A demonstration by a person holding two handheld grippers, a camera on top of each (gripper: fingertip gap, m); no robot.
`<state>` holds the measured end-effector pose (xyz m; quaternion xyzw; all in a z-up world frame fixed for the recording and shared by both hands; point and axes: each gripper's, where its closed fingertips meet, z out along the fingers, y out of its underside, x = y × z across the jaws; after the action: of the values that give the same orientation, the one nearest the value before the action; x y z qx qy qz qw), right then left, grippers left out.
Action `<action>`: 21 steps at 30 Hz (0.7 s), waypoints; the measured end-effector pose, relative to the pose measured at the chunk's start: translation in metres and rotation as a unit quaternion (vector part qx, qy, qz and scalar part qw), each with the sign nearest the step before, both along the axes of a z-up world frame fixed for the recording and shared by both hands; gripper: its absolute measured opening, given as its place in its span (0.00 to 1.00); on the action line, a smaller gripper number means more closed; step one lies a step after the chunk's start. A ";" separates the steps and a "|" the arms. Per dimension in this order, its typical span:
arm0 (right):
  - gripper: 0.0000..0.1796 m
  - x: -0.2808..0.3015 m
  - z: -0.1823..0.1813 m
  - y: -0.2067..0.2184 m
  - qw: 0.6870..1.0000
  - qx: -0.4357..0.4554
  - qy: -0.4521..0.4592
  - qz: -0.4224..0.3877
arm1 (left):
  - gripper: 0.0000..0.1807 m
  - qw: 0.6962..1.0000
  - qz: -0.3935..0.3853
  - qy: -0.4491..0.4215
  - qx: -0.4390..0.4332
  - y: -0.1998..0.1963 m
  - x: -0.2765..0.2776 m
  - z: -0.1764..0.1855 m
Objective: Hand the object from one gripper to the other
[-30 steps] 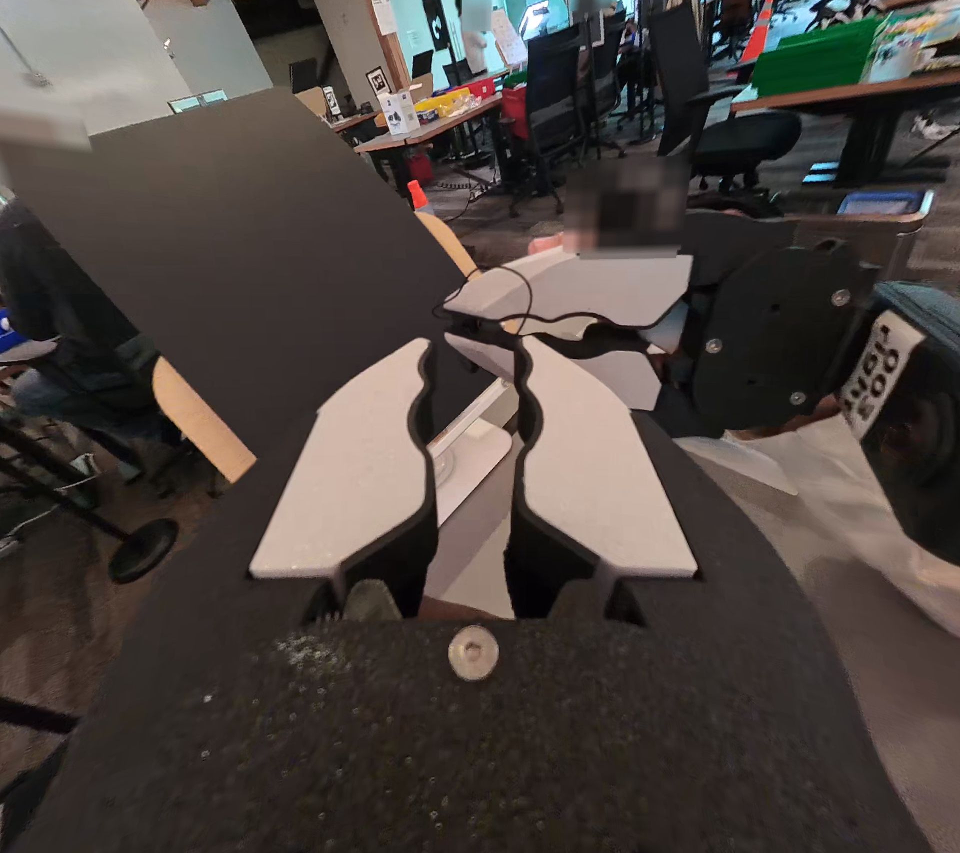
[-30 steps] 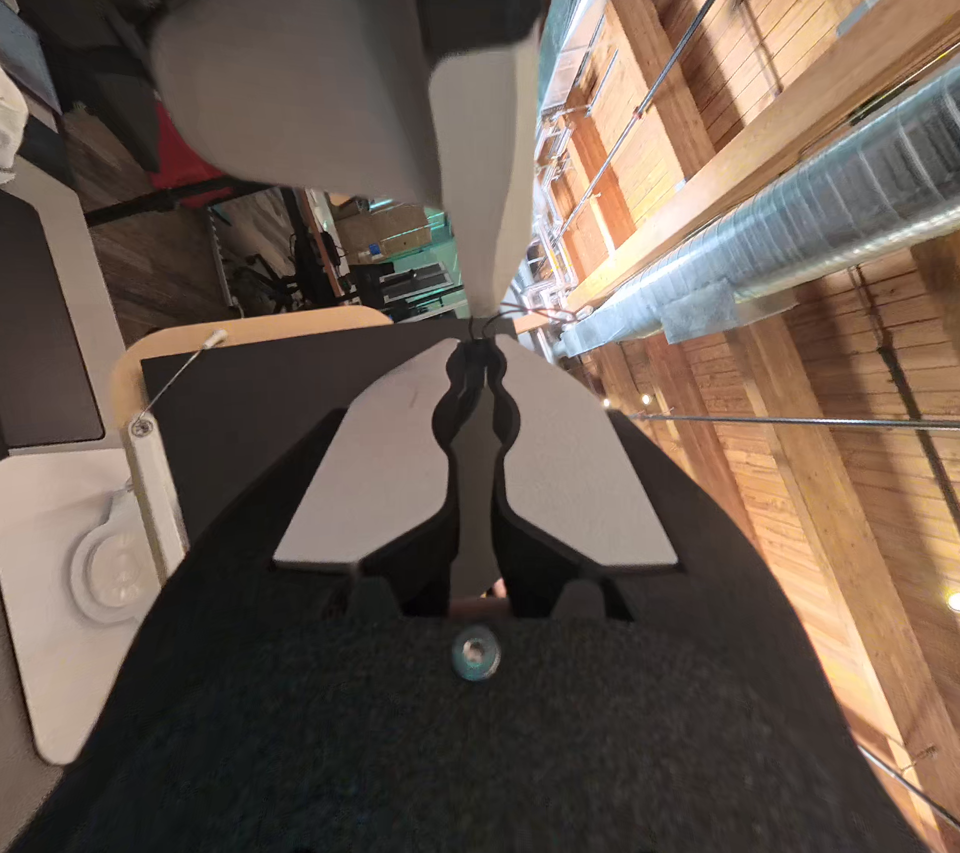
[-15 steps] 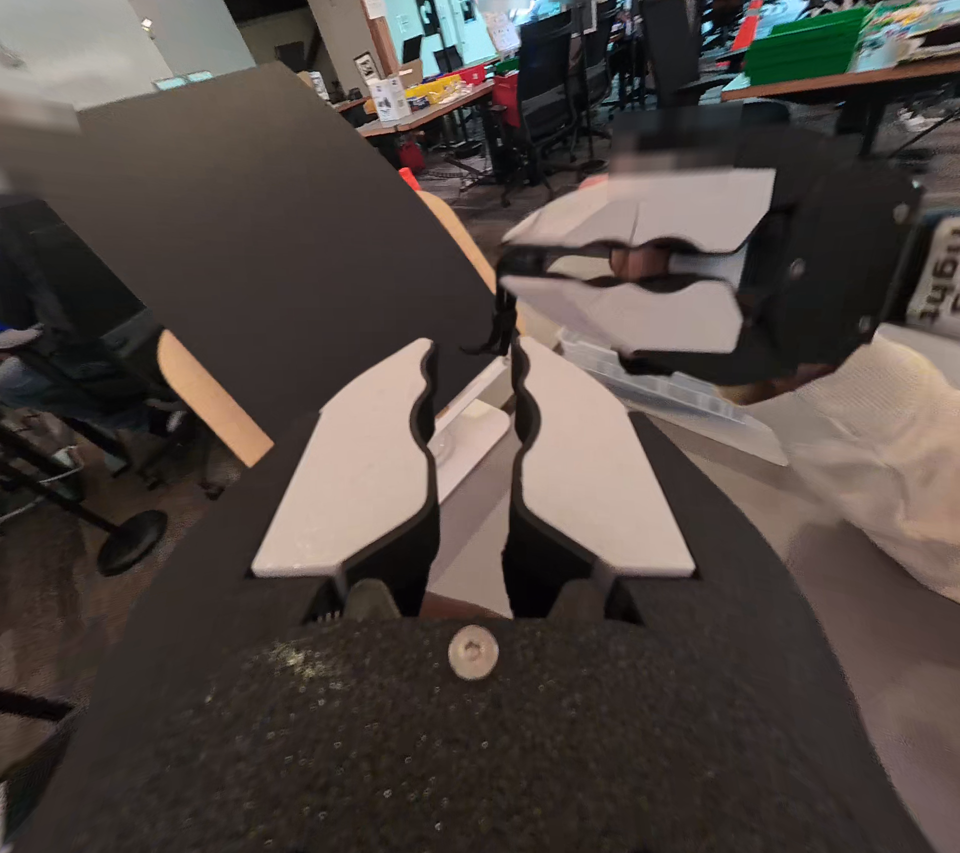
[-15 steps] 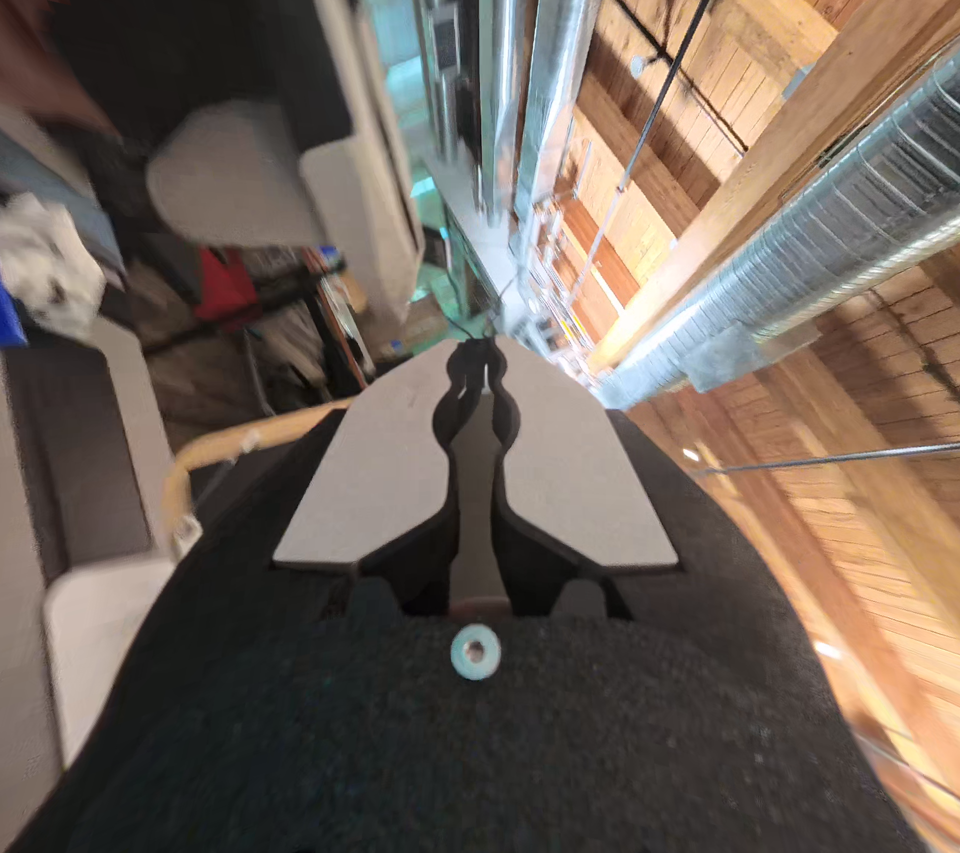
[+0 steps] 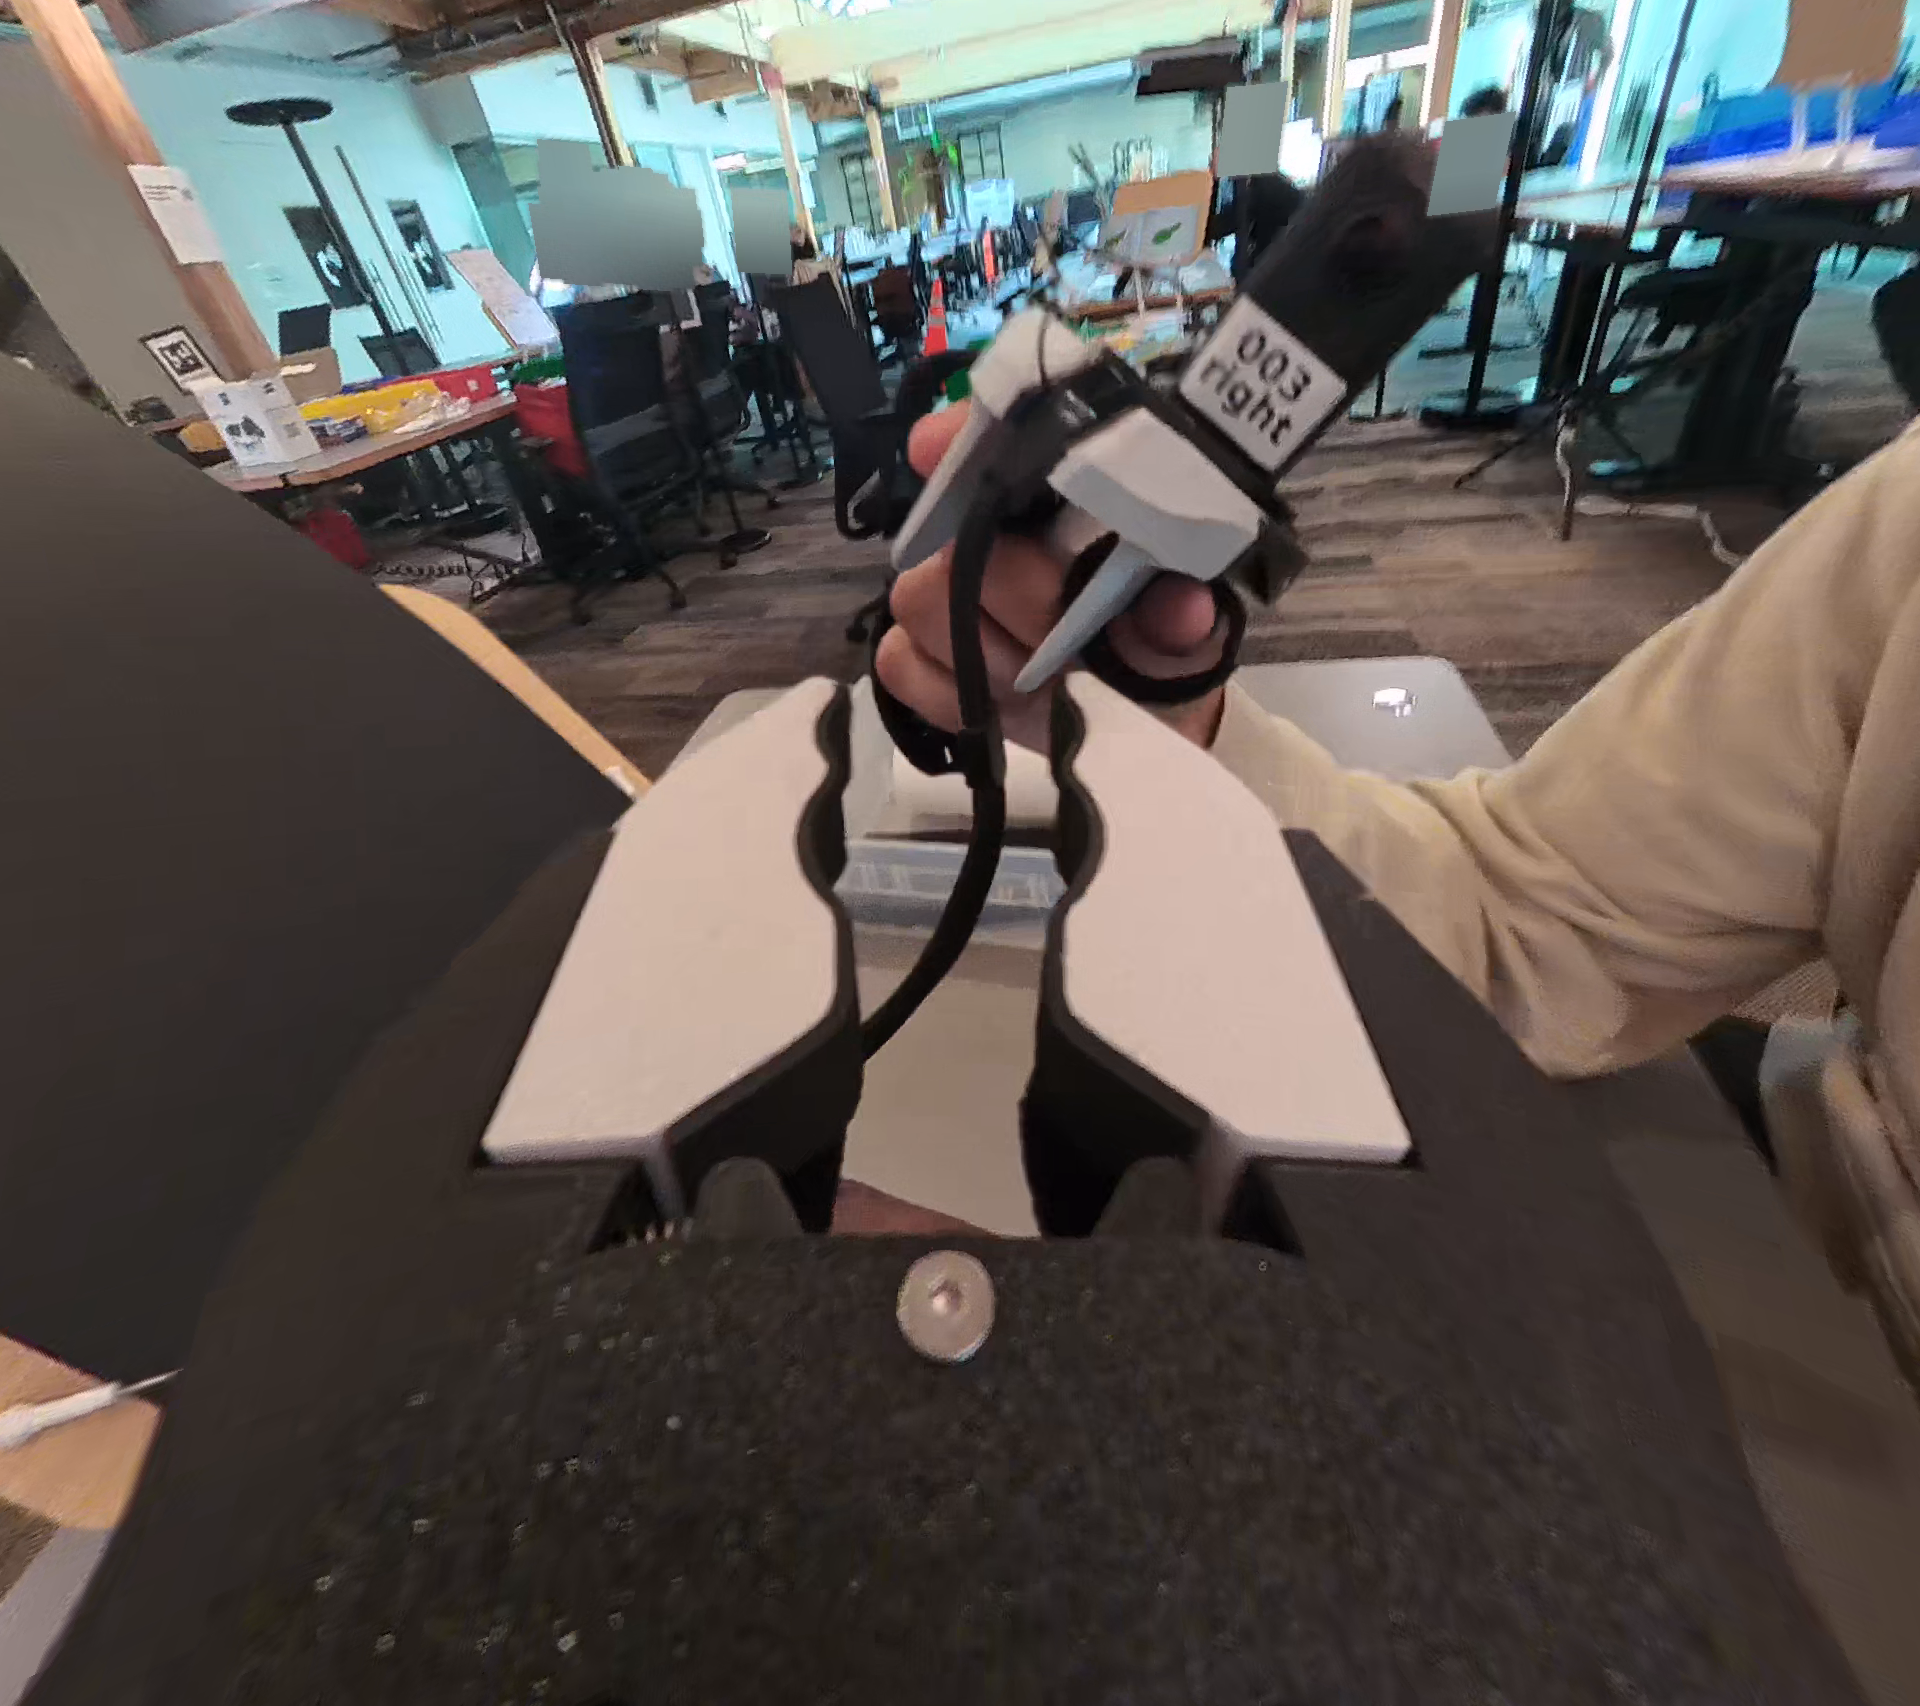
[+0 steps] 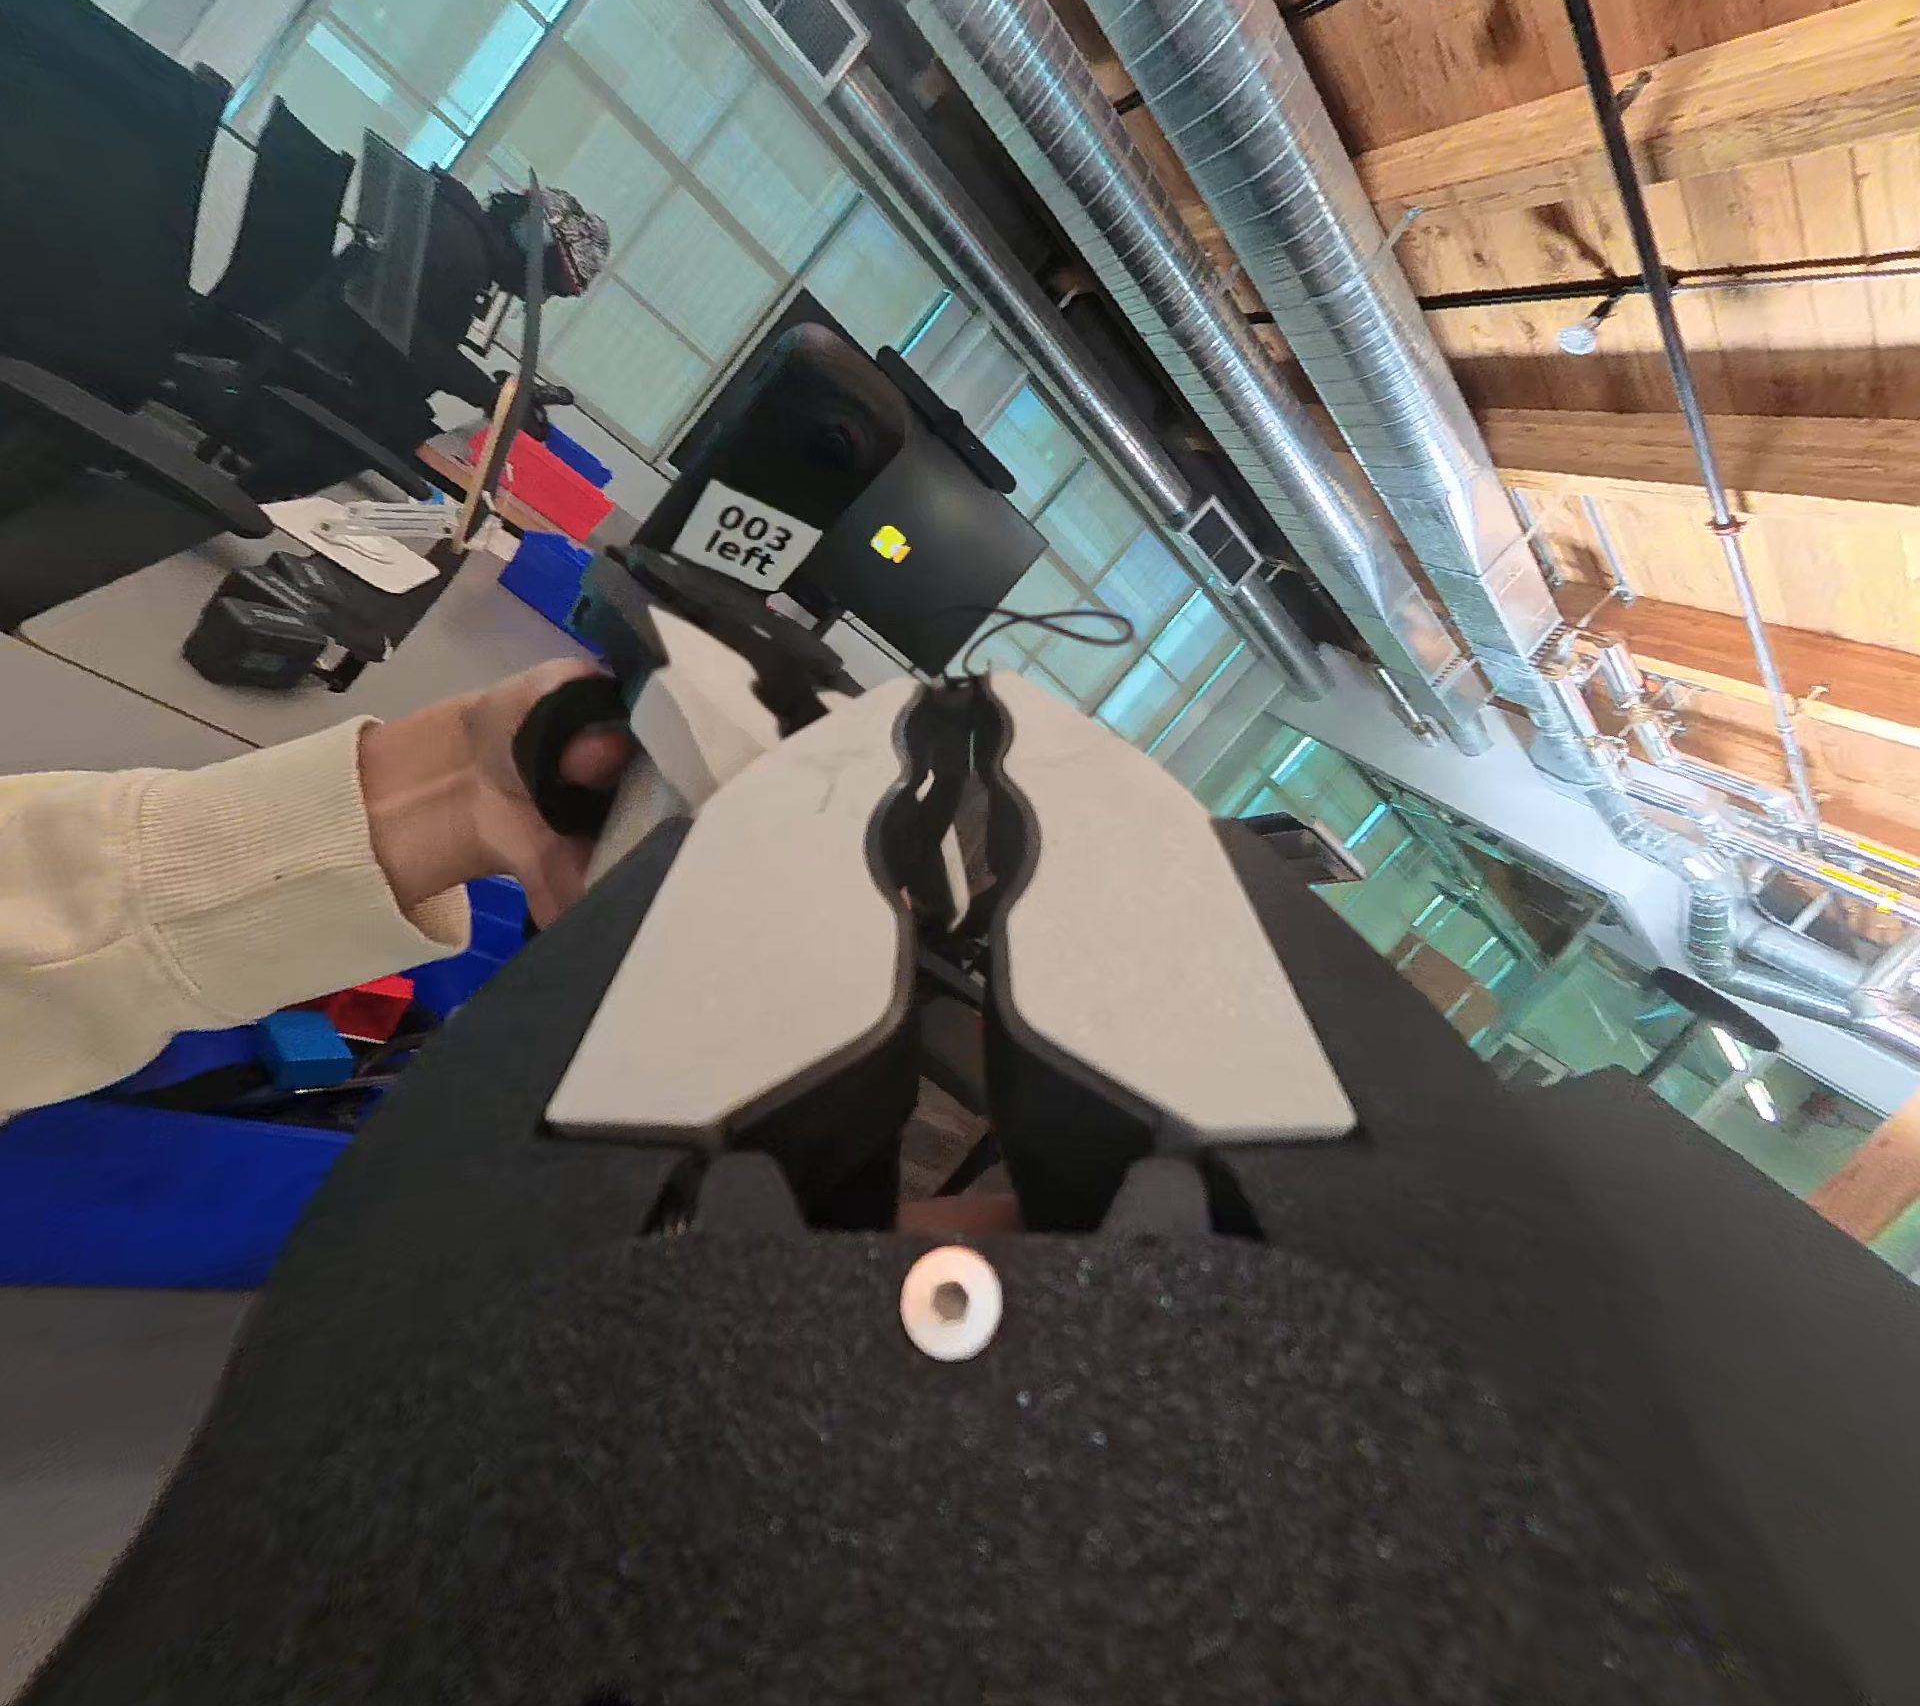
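My right gripper (image 6: 948, 700) has its jaws pressed together at the tips, pinching a black strap (image 6: 940, 809) — a thin loop of cord (image 6: 1049, 626) sticks out past the tips, and more of the strap runs back through the gap between the fingers. My left gripper (image 5: 945, 721) has its jaws spread, and the strap (image 5: 961, 835) hangs down through that gap without either finger closing on it. In the left wrist view the right gripper (image 5: 1023, 451) sits just beyond and above my left tips, tilted, with the right hand (image 5: 1013, 617) wrapped round its handle and a cream sleeve (image 5: 1558, 825) trailing off to the right. The right wrist view shows the left hand (image 6: 488, 783) on the other handle, low and to the left. Below the left jaws lies a grey bench (image 5: 935, 1085) with a clear plastic box (image 5: 935, 882) on it, and a closed laptop (image 5: 1371, 721) farther back; beyond that is an open office of chairs and desks.
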<state>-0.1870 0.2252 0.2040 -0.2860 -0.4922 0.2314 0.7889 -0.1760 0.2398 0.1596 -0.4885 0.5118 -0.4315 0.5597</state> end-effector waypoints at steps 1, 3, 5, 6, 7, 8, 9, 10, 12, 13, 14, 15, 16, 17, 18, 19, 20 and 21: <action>0.04 -0.001 0.000 0.000 1.000 -0.004 0.000 0.002 | 0.11 1.000 -0.003 0.015 0.010 -0.002 0.003 -0.005; 0.04 -0.001 0.000 0.000 1.000 -0.003 0.000 -0.003 | 0.03 0.999 0.003 0.033 0.023 -0.001 0.007 -0.010; 0.04 0.000 0.000 0.005 1.000 -0.003 0.002 -0.018 | 0.03 0.999 0.029 0.042 0.019 0.008 0.006 -0.010; 0.04 0.002 0.000 0.009 0.999 -0.004 0.008 -0.031 | 0.03 0.998 0.049 0.039 0.018 0.015 0.003 -0.007; 0.04 0.004 -0.001 0.013 0.999 -0.010 0.007 -0.041 | 0.03 0.996 0.073 0.038 0.025 0.022 -0.001 -0.005; 0.04 0.004 -0.006 0.020 0.998 -0.026 -0.003 -0.053 | 0.03 0.993 0.102 0.042 0.039 0.030 -0.006 -0.005; 0.04 0.006 -0.014 0.029 0.996 -0.053 -0.023 -0.069 | 0.03 0.987 0.139 0.053 0.060 0.040 -0.013 -0.006; 0.04 0.007 -0.027 0.039 0.991 -0.089 -0.055 -0.086 | 0.03 0.977 0.181 0.072 0.089 0.050 -0.020 -0.009; 0.24 0.009 -0.071 0.051 0.956 -0.216 -0.174 -0.090 | 0.03 0.948 0.259 0.125 0.137 0.068 -0.035 -0.019; 0.37 0.014 -0.095 0.054 0.931 -0.255 -0.240 -0.106 | 0.03 0.930 0.294 0.159 0.155 0.076 -0.043 -0.026; 0.33 0.025 -0.110 0.063 0.914 -0.256 -0.276 -0.151 | 0.03 0.909 0.323 0.194 0.176 0.083 -0.050 -0.033; 0.29 0.036 -0.117 0.072 0.905 -0.235 -0.291 -0.202 | 0.03 0.889 0.345 0.229 0.195 0.089 -0.056 -0.040; 0.29 0.043 -0.119 0.076 0.899 -0.211 -0.303 -0.236 | 0.03 0.868 0.364 0.261 0.212 0.094 -0.060 -0.046; 0.29 0.046 -0.117 0.078 0.897 -0.194 -0.303 -0.257 | 0.03 0.848 0.380 0.291 0.228 0.098 -0.064 -0.051; 0.29 0.045 -0.114 0.076 0.897 -0.188 -0.300 -0.265 | 0.03 0.834 0.385 0.317 0.238 0.100 -0.065 -0.057; 0.29 0.041 -0.109 0.072 0.902 -0.183 -0.295 -0.258 | 0.03 0.827 0.382 0.332 0.243 0.100 -0.062 -0.062; 0.28 0.034 -0.106 0.066 0.909 -0.172 -0.291 -0.244 | 0.03 0.827 0.373 0.340 0.247 0.098 -0.057 -0.065; 0.25 0.027 -0.103 0.062 0.915 -0.158 -0.288 -0.234 | 0.03 0.831 0.360 0.344 0.249 0.095 -0.051 -0.068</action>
<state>-0.1599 0.2875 0.1009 -0.5681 -0.5739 0.0220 0.5894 -0.2269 0.3350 0.0914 -0.5994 0.5492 0.1385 0.5656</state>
